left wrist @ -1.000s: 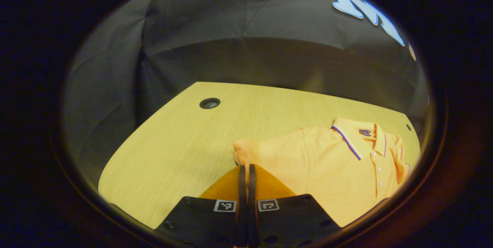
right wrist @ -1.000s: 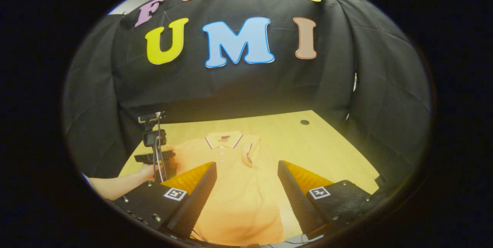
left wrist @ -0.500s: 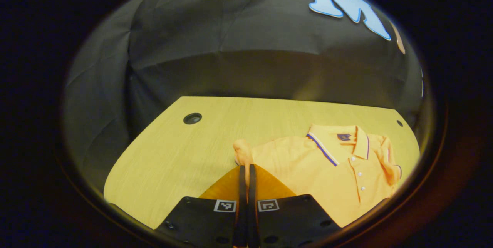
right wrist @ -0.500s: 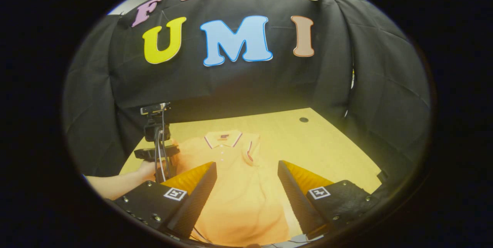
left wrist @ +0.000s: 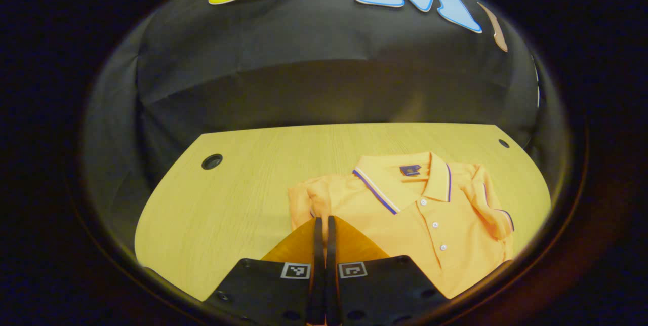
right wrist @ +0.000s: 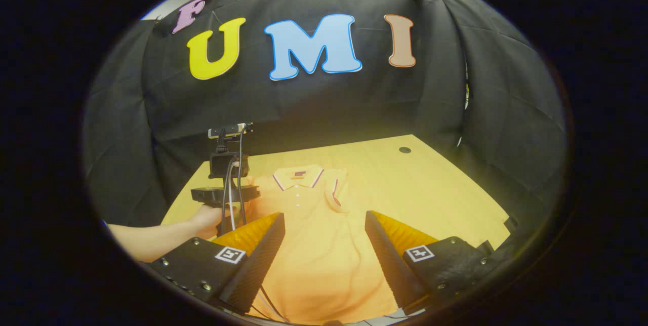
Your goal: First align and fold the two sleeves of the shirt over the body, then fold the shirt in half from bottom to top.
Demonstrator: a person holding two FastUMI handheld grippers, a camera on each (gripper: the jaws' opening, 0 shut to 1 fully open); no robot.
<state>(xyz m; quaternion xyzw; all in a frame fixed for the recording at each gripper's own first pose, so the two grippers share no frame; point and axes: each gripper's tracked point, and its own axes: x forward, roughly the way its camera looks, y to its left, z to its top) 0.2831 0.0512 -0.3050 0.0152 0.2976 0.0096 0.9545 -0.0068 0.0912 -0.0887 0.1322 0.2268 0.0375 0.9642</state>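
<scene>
Since 1.0 s ago, the left gripper [left wrist: 324, 225] has swung rightward over the shirt [left wrist: 415, 214]: in the left gripper view the garment now lies nearer the centre, and its left sleeve [left wrist: 304, 199] sits bunched just beyond the fingertips. The fingers of this gripper are pressed together with no visible gap. Sleeve fabric meets the tips, but whether it is clamped between them cannot be told.

In the right gripper view, the left gripper [right wrist: 225, 195] appears at the left of the scene, held by a hand [right wrist: 205, 219] with a bare forearm, and it now stands farther from the camera than before. It is positioned at the left shoulder area of the shirt [right wrist: 319, 245].

The right gripper [right wrist: 324, 222] holds its 2 fingers wide apart, with nothing between them. It hovers above the near part of the garment, and the shirt body shows through the gap.

The shirt is an orange polo lying flat, front side up, on the light wood table [left wrist: 243, 164]. Its collar [left wrist: 405, 174], trimmed with a dark stripe, points toward the far wall. The right sleeve [left wrist: 488, 204] is already folded inward over the body, next to the button placket.

2 round holes are set in the table: 1 at the far left [left wrist: 211, 161] and 1 at the far right [left wrist: 503, 143].
</scene>
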